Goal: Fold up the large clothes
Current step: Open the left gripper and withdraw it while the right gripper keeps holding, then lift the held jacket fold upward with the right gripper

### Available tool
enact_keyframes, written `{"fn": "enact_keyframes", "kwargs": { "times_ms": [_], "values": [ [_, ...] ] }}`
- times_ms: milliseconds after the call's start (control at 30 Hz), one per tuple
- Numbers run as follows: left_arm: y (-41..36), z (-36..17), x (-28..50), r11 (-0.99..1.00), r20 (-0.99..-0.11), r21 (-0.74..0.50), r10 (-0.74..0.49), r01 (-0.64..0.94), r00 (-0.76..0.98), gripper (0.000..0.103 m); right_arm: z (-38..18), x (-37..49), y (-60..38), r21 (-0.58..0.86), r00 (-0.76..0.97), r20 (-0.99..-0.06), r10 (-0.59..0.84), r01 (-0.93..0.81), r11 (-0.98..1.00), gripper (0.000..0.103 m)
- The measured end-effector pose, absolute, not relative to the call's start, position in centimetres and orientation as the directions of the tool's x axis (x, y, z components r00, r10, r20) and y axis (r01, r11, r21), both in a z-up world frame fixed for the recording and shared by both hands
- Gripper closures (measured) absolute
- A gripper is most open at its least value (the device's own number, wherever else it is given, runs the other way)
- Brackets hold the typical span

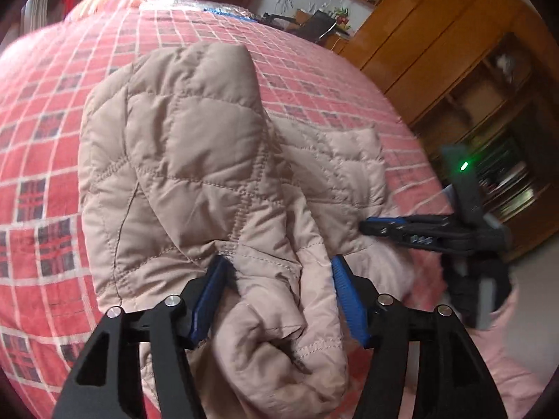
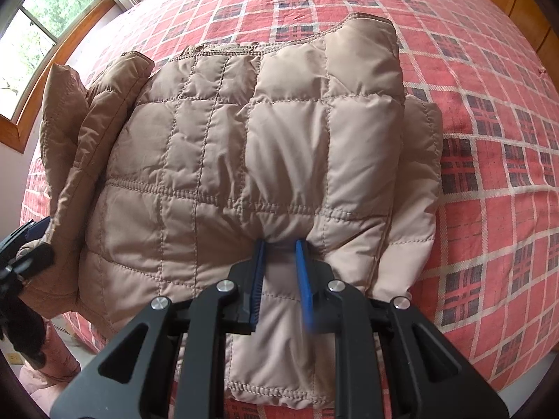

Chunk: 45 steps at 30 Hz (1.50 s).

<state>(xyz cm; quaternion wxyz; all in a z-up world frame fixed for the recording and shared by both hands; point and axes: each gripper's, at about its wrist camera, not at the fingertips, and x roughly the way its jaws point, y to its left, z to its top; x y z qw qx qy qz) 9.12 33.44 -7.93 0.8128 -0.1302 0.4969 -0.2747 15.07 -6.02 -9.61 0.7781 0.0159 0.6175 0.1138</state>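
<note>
Beige quilted jacket (image 2: 251, 146) lay bunched between both grippers: right gripper (image 2: 281, 244) pinched its fabric, left gripper (image 1: 279, 265) gaped around a fold.

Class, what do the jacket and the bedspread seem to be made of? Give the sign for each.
Jacket: probably smooth, slightly shiny synthetic shell over padding, judging by puffy stitched squares and soft creases. Bedspread: seemingly matte woven or brushed cloth, red plaid, with a faintly fuzzy surface.

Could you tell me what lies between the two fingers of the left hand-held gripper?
A bunched fold of the beige quilted jacket fills the gap of the left hand-held gripper, whose fingers stand wide apart. The left wrist view shows this.
</note>
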Motion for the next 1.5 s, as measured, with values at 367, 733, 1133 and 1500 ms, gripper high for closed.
{"fn": "enact_keyframes", "kwargs": {
  "times_ms": [367,733,1133,1500],
  "values": [
    [43.2,-5.4,8.5,0.920,-0.754,-0.371,-0.378,0.127,0.537,0.042,-6.5,14.3,-4.1,0.236,0.229,-0.932,0.282,-0.209,0.949,0.072],
    [40.6,-9.2,10.1,0.980,-0.855,-0.187,-0.199,0.074,0.479,0.045,-3.6,14.4,4.8,0.353,0.148,-0.898,0.413,-0.317,0.880,0.056],
    [39.6,-9.4,10.8,0.981,-0.850,-0.193,-0.186,0.038,0.492,0.047,-5.4,14.4,9.5,0.330,0.078,-0.924,0.374,-0.327,0.885,0.054],
    [38.9,-9.3,10.5,0.983,-0.848,-0.174,-0.182,0.064,0.497,0.049,-7.7,15.7,11.3,0.403,0.064,-0.894,0.443,-0.317,0.859,0.093]
  ]
}}
